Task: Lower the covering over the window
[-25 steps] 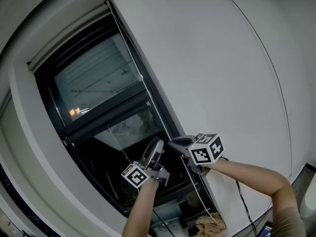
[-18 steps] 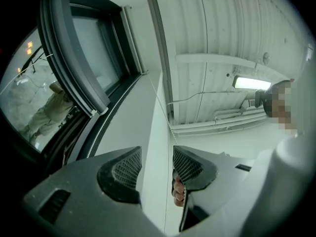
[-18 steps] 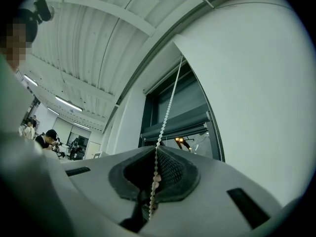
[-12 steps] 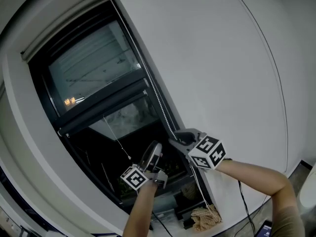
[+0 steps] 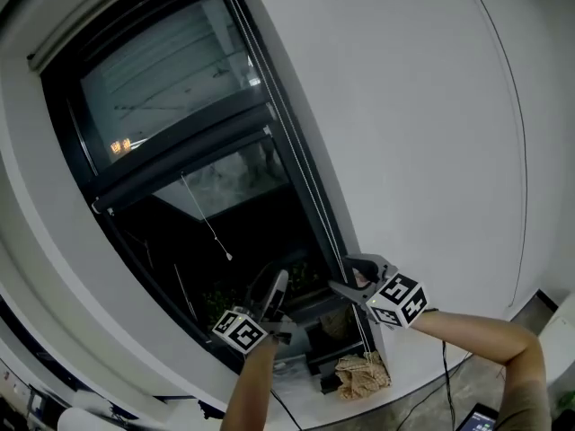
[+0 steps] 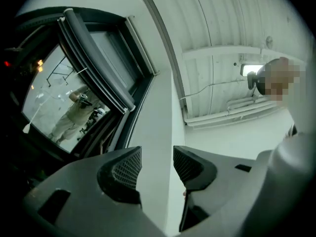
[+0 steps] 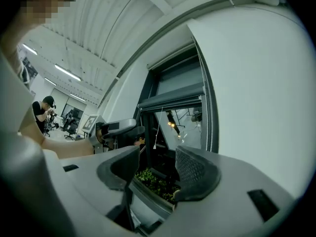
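Finds the right gripper (image 5: pixel 356 278), jaws just sprung apart with nothing between, low beside the bead chain (image 7: pixel 209 127) slanting up the right edge of the window (image 5: pixel 260 214), nearer it than the equally spread left gripper (image 5: pixel 274 287), blind (image 5: pixel 166 88) half down

Probably an open-plan office or lab — ribbed ceiling (image 7: pixel 101 26), long strip lights (image 7: pixel 65 73)

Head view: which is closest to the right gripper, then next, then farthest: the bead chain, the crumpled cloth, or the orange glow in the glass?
1. Bead chain, just beside the right gripper.
2. Crumpled cloth, below on the sill.
3. Orange glow, far upper left.
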